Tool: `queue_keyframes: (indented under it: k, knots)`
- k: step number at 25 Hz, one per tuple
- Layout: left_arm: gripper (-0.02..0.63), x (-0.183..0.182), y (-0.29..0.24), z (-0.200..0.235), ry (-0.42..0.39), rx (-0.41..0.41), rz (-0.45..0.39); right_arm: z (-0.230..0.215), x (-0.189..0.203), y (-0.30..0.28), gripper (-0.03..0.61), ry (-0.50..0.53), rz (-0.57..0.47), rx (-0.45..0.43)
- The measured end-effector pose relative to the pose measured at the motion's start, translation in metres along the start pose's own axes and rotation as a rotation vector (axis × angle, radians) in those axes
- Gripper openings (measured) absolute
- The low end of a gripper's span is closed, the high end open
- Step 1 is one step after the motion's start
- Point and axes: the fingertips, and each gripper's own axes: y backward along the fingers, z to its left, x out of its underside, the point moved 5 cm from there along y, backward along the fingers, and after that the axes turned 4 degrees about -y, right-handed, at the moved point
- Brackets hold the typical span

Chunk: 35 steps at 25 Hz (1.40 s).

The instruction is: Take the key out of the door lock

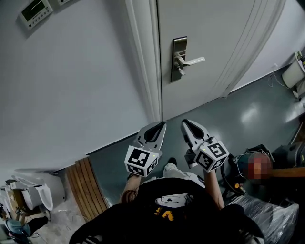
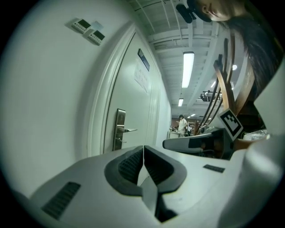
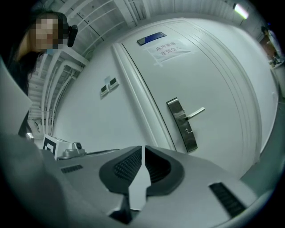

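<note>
A white door [image 1: 214,33] carries a steel lock plate [image 1: 178,59] with a lever handle [image 1: 194,61]. A small key [image 1: 180,72] juts out just below the lever; the key [image 3: 189,131] also shows in the right gripper view, and the key [image 2: 121,140] in the left gripper view. My left gripper [image 1: 161,125] and right gripper [image 1: 186,123] are side by side, well short of the door and pointing at it. In the gripper views, the left gripper [image 2: 143,147] and the right gripper [image 3: 143,148] each have their jaws shut on nothing.
The door frame [image 1: 145,62] runs left of the lock, beside a plain wall with control panels [image 1: 35,10]. Wooden slats [image 1: 88,190] lie on the floor at the left. Plastic-wrapped gear [image 1: 267,214] sits at the right. A paper notice [image 3: 171,49] is on the door.
</note>
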Motion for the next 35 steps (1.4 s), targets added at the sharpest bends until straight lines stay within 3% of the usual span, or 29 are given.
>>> queue_keyframes:
  k: [13, 35]
  knots:
    - [0.009, -0.012, -0.079, 0.005, -0.032, -0.016, 0.021, -0.069, -0.022, -0.032, 0.011, -0.070, 0.022, -0.058]
    - [0.009, -0.006, -0.098, -0.002, -0.064, -0.063, 0.053, -0.120, -0.029, -0.060, 0.012, -0.152, 0.071, -0.094]
